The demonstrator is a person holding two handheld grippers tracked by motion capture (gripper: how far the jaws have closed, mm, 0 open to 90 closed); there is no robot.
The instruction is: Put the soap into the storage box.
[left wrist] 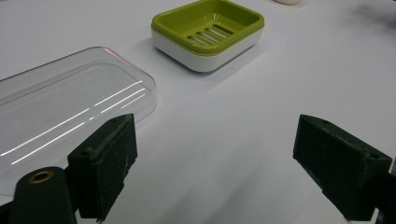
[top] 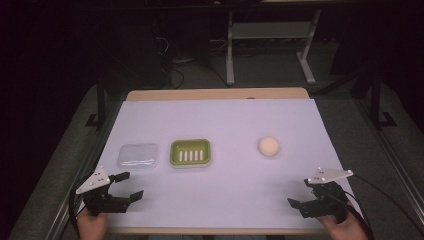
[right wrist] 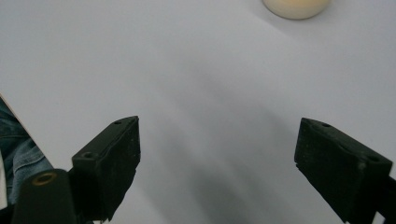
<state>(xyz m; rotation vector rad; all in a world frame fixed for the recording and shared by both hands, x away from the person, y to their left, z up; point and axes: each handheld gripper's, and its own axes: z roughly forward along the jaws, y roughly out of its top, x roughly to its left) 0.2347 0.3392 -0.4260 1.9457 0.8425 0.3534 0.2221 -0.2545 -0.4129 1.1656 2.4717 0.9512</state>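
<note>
While no readable writing or brand marks turn up on anything, the high view gives the layout: a wooden table (top: pixel 215 94) under a white sheet (top: pixel 220 130), dark room behind with grey floor and white desk legs (top: pixel 230 50). On the sheet, a clear lid (top: pixel 138 155), just beside it a green soap dish (top: pixel 190 153), and a pale round soap (top: pixel 269 146) well apart to the right. Left gripper (top: pixel 126 185) sits near the lid, jaws spread, empty; right gripper (top: pixel 300 194) near the soap, jaws spread, empty. Left gripper view: lid (left wrist: pixel 70 112) by the left jaw, dish (left wrist: pixel 208 32) beyond. Right gripper view: soap (right wrist: pixel 295 7) at top edge, bare sheet between the jaws, denim (right wrist: pixel 16 154) at left.
</note>
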